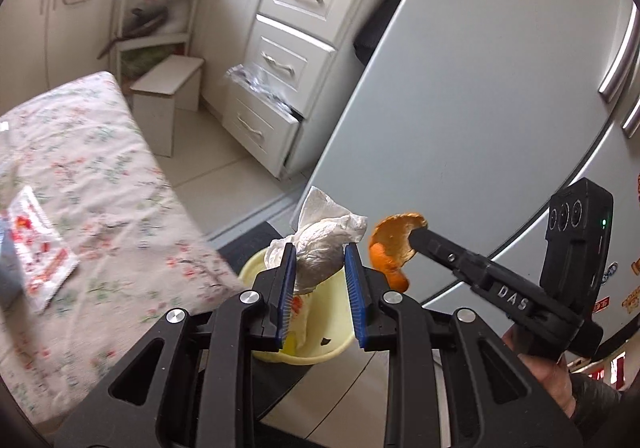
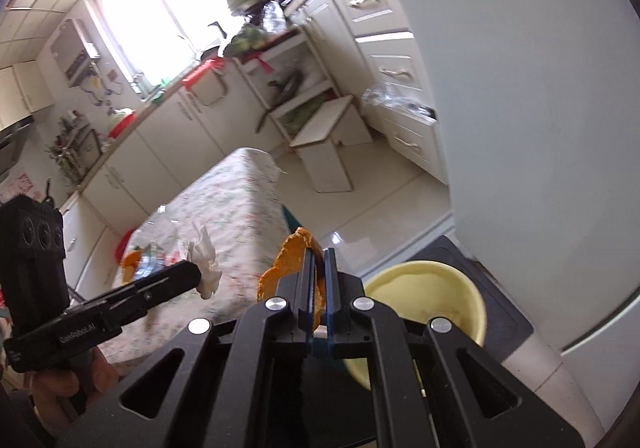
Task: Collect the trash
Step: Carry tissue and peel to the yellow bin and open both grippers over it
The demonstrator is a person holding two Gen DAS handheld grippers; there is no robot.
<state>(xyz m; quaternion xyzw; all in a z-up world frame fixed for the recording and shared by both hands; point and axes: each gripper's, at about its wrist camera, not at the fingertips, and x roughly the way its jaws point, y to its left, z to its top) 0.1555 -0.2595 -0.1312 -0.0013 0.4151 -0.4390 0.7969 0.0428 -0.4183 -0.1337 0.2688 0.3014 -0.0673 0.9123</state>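
My left gripper (image 1: 320, 254) is shut on a crumpled white tissue (image 1: 324, 244) and holds it right above a pale yellow bin (image 1: 320, 344) on the floor. The tissue also shows in the right wrist view (image 2: 206, 262). My right gripper (image 2: 319, 252) is shut on an orange peel (image 2: 294, 260), which sits just right of the tissue in the left wrist view (image 1: 394, 244). The yellow bin (image 2: 436, 288) lies below and to the right of the right gripper.
A table with a floral cloth (image 1: 92, 176) stands to the left, with a red and white wrapper (image 1: 38, 244) on it. A grey fridge (image 1: 480, 88) stands close on the right. White drawers (image 1: 280, 64) and a small stool (image 1: 168, 96) are behind.
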